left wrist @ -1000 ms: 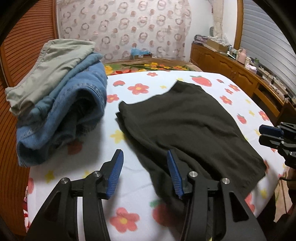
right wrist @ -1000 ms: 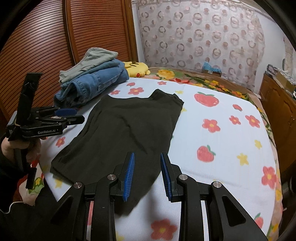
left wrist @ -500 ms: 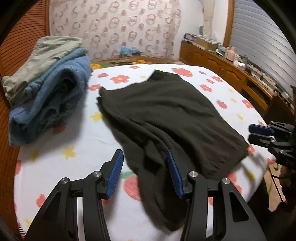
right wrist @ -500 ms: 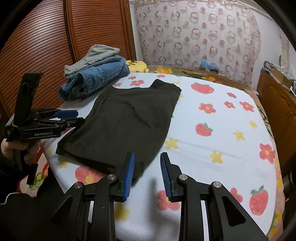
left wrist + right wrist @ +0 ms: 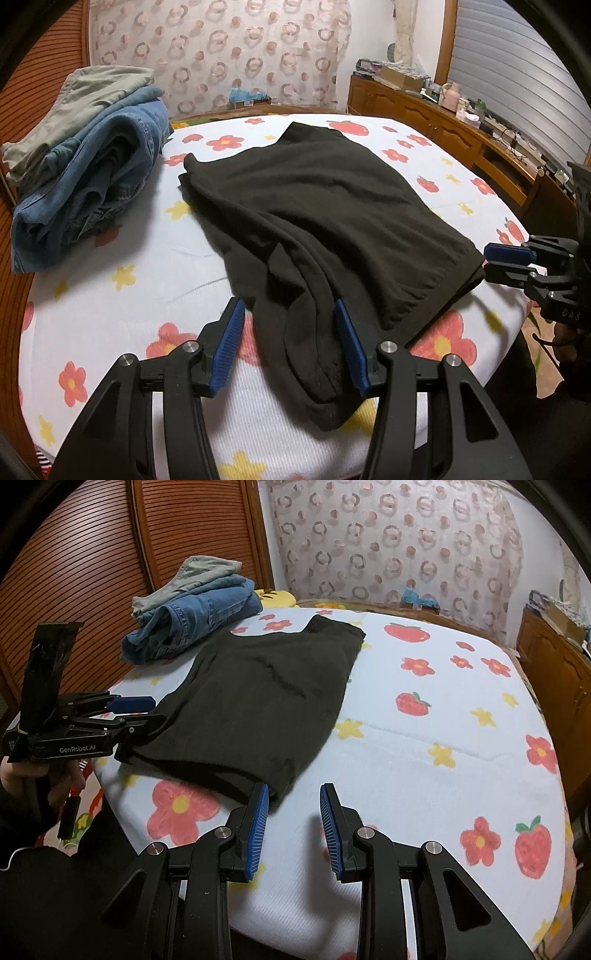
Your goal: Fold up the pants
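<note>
One pair of dark pants (image 5: 325,218) lies flat on your bed (image 5: 424,738), its long axis running from the near edge away toward the curtain, the rumpled end nearest you. Beside it sits one stack of three folded garments (image 5: 85,158). Your left gripper (image 5: 291,343) is opening, jaws well apart astride the near end without pressing it; your right gripper (image 5: 293,821) stands part open and empty beside the pants' corner.
</note>
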The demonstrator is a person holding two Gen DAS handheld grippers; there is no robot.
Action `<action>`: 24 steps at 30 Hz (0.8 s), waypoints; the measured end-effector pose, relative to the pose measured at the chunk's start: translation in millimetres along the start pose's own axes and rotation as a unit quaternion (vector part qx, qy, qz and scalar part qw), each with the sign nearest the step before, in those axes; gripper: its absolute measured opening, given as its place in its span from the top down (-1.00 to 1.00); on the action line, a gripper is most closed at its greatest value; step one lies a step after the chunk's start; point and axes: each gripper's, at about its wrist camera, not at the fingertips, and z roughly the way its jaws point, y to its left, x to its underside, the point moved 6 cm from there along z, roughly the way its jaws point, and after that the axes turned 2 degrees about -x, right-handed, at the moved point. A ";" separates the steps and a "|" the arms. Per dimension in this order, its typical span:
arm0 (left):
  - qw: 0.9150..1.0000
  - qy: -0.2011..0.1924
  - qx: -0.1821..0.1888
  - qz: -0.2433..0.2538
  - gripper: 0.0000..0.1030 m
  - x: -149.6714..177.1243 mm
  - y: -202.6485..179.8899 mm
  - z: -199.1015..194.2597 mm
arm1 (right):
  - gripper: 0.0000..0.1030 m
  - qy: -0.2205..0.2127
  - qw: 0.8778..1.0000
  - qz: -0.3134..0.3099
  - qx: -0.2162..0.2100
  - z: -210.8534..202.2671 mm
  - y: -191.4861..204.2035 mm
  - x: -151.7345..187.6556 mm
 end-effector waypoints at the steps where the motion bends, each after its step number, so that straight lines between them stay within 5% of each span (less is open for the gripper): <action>1: 1.000 0.000 0.000 -0.001 -0.01 -0.1 0.0 0.0 | 0.42 0.000 1.000 0.000 0.000 0.3 -0.1 -0.1; 10: 1.000 -0.007 0.008 -0.007 -0.02 1.7 0.1 -2.3 | 0.42 0.001 1.000 -0.001 0.001 2.1 -0.1 -1.1; 13: 1.000 -0.011 0.006 -0.011 -0.59 1.8 0.9 -4.6 | 0.42 0.001 1.000 -0.001 0.000 1.9 -0.1 -1.1; 24: 1.000 -0.010 0.009 -0.002 -0.59 2.1 -4.8 -8.2 | 0.42 0.003 1.000 -0.001 0.000 5.5 0.1 0.8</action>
